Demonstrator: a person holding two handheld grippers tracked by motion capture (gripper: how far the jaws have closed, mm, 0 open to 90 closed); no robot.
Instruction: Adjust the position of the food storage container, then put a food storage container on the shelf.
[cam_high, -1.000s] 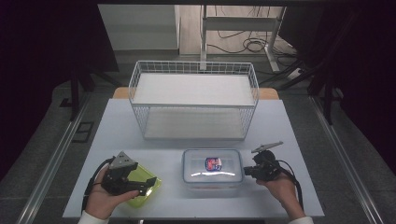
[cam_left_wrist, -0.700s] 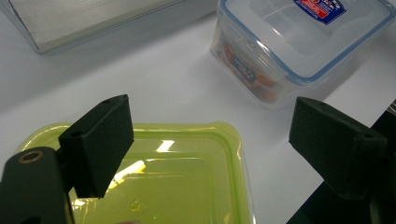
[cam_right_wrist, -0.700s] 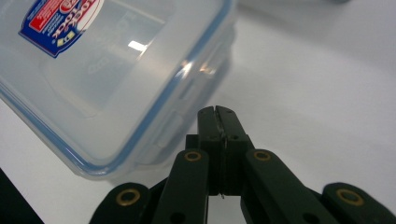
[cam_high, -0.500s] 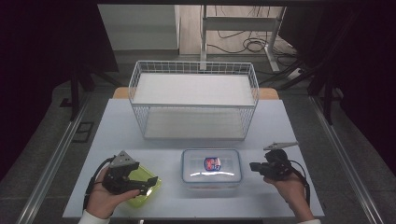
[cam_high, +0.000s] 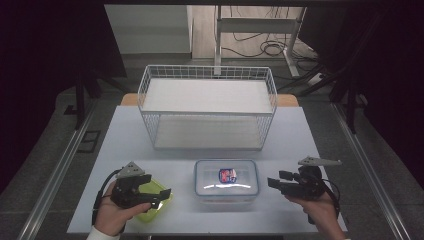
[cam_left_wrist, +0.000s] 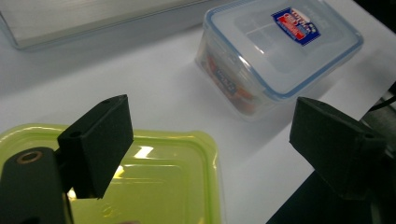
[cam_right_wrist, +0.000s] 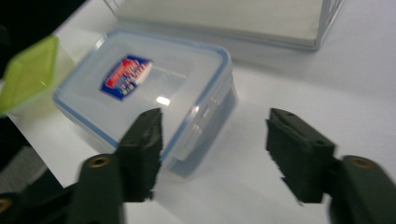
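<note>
Right gripper (cam_high: 276, 183): hanging just right of the clear box (cam_high: 226, 182), pointing at its short end; jaws have just been opening and are standing wide, nothing between them, pads touching nothing.
Left gripper (cam_high: 162, 196): hovering over the green tub (cam_high: 156, 199) at the near-left of the table (cam_high: 125, 135); jaws spread wide with the tub lid under the left pad, not pinching it as far as the left gripper view lets me judge.
Clear box: sitting lid-on at the near-middle of the table, between the 2 grippers, blue-rimmed with a red-and-blue label on top.
Long axis: running left to right across the table, so each short end is facing a gripper.
Nearer hand: the right one looks closer to the box; the left is busy over the tub.
Basket (cam_high: 207, 111): standing behind the box, well apart from both grippers.
Judgement: box looks released; the right-hand end is the 1 easiest to reach.
</note>
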